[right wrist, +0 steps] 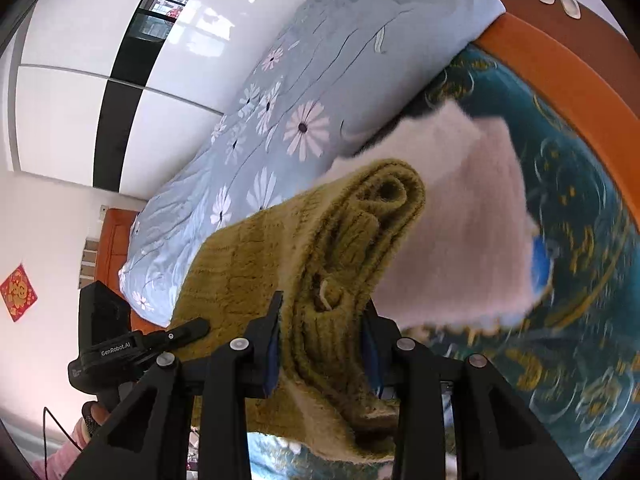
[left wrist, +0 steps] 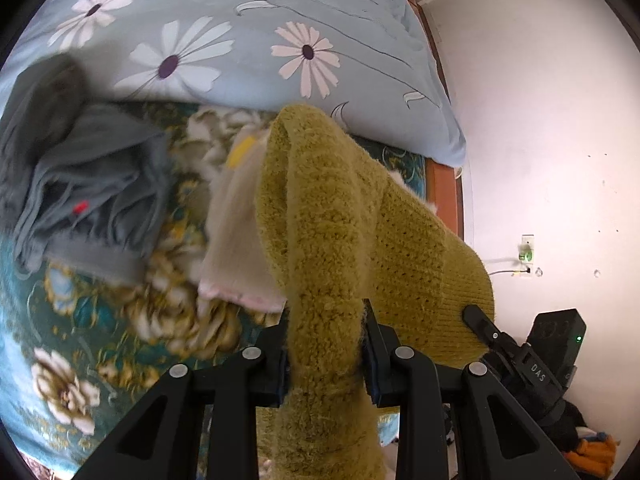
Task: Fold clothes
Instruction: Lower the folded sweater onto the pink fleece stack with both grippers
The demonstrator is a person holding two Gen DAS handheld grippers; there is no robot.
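An olive-green knitted sweater (left wrist: pixel 332 240) hangs in the air, held by both grippers above the bed. My left gripper (left wrist: pixel 326 354) is shut on a bunched fold of it. My right gripper (right wrist: pixel 322 340) is shut on another bunched part of the sweater (right wrist: pixel 340 248). The right gripper's body (left wrist: pixel 520 356) shows at the right of the left wrist view, and the left gripper's body (right wrist: pixel 120 344) shows at the left of the right wrist view. A folded cream-white garment (left wrist: pixel 236 240) lies on the bed under the sweater; it also shows in the right wrist view (right wrist: pixel 460 208).
A crumpled grey garment (left wrist: pixel 84 184) lies on the teal floral bedspread (left wrist: pixel 60 320) to the left. A light-blue daisy-print duvet (left wrist: pixel 240 40) is piled behind. The orange wooden bed frame (right wrist: pixel 560 80) runs along the edge. A white wall with a socket (left wrist: pixel 526 254) stands to the right.
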